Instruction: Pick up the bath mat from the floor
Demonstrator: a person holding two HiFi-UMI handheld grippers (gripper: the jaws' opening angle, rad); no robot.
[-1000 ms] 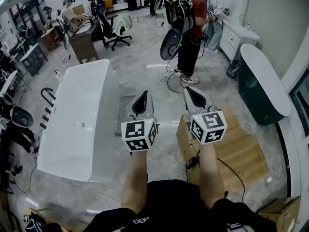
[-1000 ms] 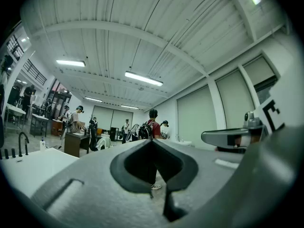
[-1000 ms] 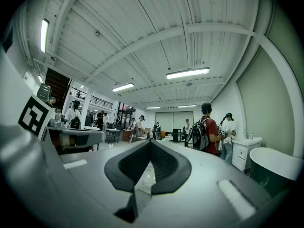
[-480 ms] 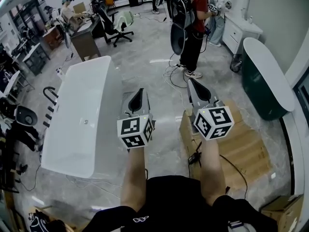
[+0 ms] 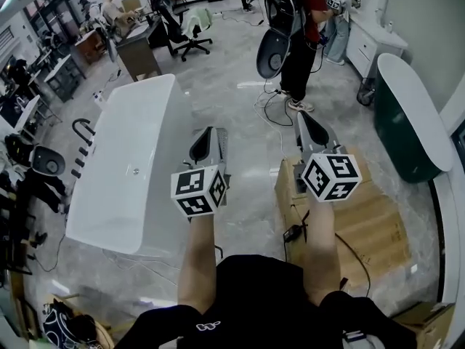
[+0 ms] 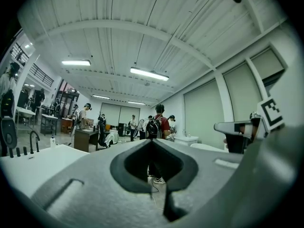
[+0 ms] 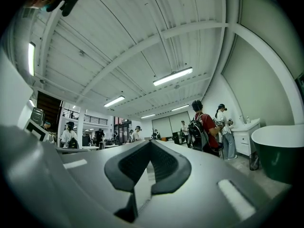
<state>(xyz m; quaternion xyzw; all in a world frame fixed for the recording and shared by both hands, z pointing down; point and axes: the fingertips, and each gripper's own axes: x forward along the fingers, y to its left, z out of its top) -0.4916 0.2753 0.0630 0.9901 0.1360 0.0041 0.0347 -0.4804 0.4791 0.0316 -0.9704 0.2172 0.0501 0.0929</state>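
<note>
My left claw (image 5: pixel 206 133) and right claw (image 5: pixel 302 118) are closed and empty, so I should open them and dip to the near edge of the bath mat (image 5: pixel 224 150).

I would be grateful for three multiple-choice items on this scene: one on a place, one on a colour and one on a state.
1. In the head view, the flattened cardboard on the floor shows beneath:
A. the left gripper
B. the right gripper
C. neither gripper

2. The outer wall of the bathtub at the right edge is:
A. red
B. dark green
C. yellow

3. The two grippers' jaws are:
A. both wide open
B. left open, right shut
C. both shut, with nothing between them

Answers:
1 B, since the right gripper's marker cube overlaps the cardboard.
2 B, since its side is dark green under a white rim.
3 C, since each gripper view shows its jaws together and empty.
</note>
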